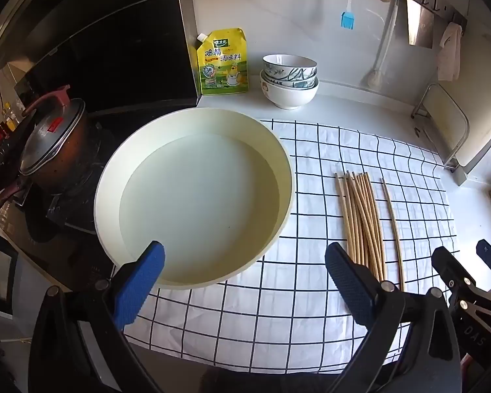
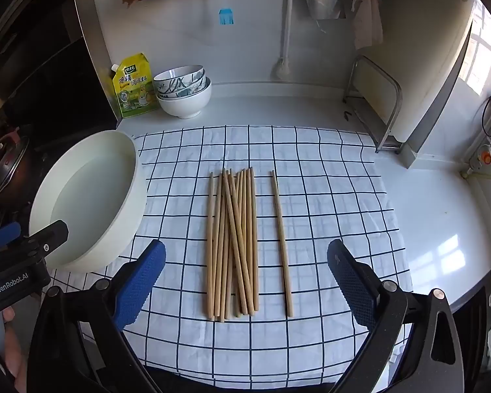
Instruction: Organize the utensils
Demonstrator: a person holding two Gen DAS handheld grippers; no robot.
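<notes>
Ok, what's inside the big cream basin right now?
The cream basin holds no utensils; its pale bottom shows bare. The left gripper's finger covers a patch of its near rim. All chopsticks lie on the checked cloth.

A checked cloth is lying on the counter ahead of both tools. A bundle of chopsticks is lying on it, straight ahead of the right gripper, with a single chopstick just to the bundle's right, apart from it. A basin is sitting ahead of the left gripper, left of the chopsticks, partly on the cloth. Behind the basin, stacked bowls are standing at the wall, with a pouch on their left.
</notes>
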